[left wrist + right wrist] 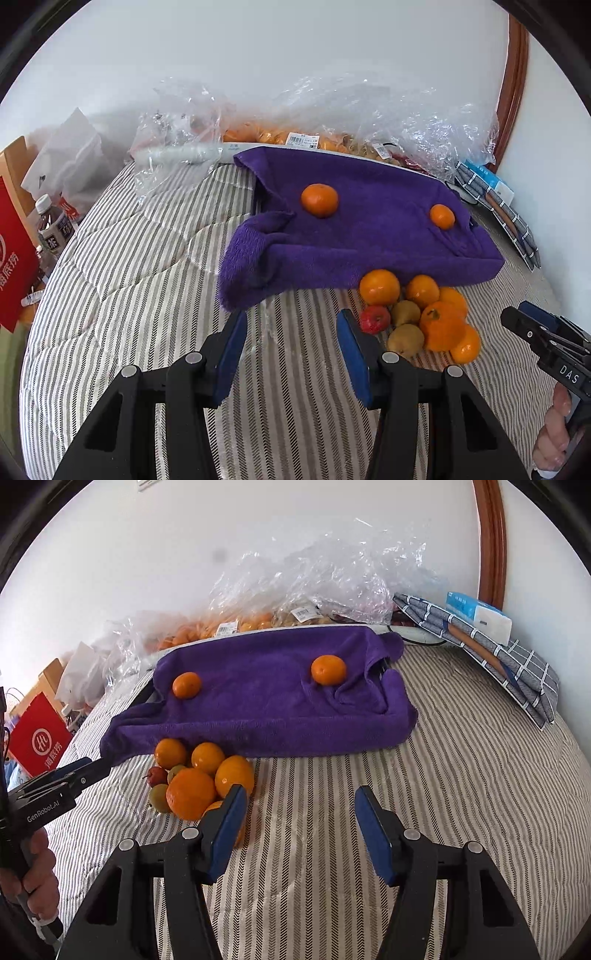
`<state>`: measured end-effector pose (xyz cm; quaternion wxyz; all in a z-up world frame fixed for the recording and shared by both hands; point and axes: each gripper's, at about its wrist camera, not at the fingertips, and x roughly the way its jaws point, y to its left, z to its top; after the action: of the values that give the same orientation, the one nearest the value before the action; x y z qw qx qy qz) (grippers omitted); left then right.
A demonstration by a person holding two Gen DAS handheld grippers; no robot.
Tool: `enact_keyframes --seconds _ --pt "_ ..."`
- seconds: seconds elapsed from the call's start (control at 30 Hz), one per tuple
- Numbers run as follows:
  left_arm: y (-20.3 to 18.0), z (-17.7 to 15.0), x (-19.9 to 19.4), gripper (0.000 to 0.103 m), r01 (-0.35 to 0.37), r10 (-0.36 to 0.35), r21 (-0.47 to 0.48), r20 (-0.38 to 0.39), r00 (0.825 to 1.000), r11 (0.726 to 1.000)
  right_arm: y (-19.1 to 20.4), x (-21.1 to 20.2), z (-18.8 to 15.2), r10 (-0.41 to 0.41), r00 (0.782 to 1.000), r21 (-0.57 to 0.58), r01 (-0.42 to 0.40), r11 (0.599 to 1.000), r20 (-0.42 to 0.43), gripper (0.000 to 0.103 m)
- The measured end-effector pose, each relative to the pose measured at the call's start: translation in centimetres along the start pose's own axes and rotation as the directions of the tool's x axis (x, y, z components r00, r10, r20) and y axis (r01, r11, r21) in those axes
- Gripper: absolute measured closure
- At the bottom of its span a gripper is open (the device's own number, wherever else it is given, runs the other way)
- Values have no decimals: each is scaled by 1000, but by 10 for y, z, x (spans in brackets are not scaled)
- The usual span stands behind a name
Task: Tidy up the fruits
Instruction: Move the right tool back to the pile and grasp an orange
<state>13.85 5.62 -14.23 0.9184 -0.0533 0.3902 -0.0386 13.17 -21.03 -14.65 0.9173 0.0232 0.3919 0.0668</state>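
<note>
**Q:** On the bed, where does your fruit lie?

**A:** Your loose heap of oranges, two green pears and one small red apple [421, 314] sits on the grey-and-white striped quilt [147, 277], touching the near edge of the purple terry towel [369, 221]. Two more fruits rest on top of that towel, well apart: the larger round orange [319, 199] and the smaller orange mandarin [442, 216].

**Q:** And your left gripper?

**A:** Your left gripper [293, 325] hangs above bare quilt, just beside the heap. The red apple lies near its right blue pad. Its fingers stand partly apart with nothing between them.

**Q:** Your right gripper?

**A:** Your right gripper [301, 801] is on the other side of the heap. Its fingers are also parted, a little wider, and grip nothing. In the right wrist view the left pad covers part of one orange at the heap's edge; whether it touches, you cannot tell. Striped quilt alone shows between the pads.

**Q:** Surroundings?

**A:** Crumpled clear plastic bags holding more oranges [314, 583] lie along the white wall behind the towel. A folded grey checked cloth [517, 664] with a blue-and-white box [480, 614] on it lies to the right. A red paper bag [37, 738] stands at the left, off the bed.
</note>
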Motion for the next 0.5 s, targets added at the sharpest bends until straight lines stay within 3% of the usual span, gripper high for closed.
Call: enact_keyframes --seconds 0.23,0.5 --pt "22 -10 9 55 -31 30 -34 -32 999 999 15 13 -10 6 999 -21 -7 1000 -36 42" --pt "28 -15 17 50 30 -32 -45 -40 999 999 16 13 -12 21 999 -10 -21 1000 -27 45"
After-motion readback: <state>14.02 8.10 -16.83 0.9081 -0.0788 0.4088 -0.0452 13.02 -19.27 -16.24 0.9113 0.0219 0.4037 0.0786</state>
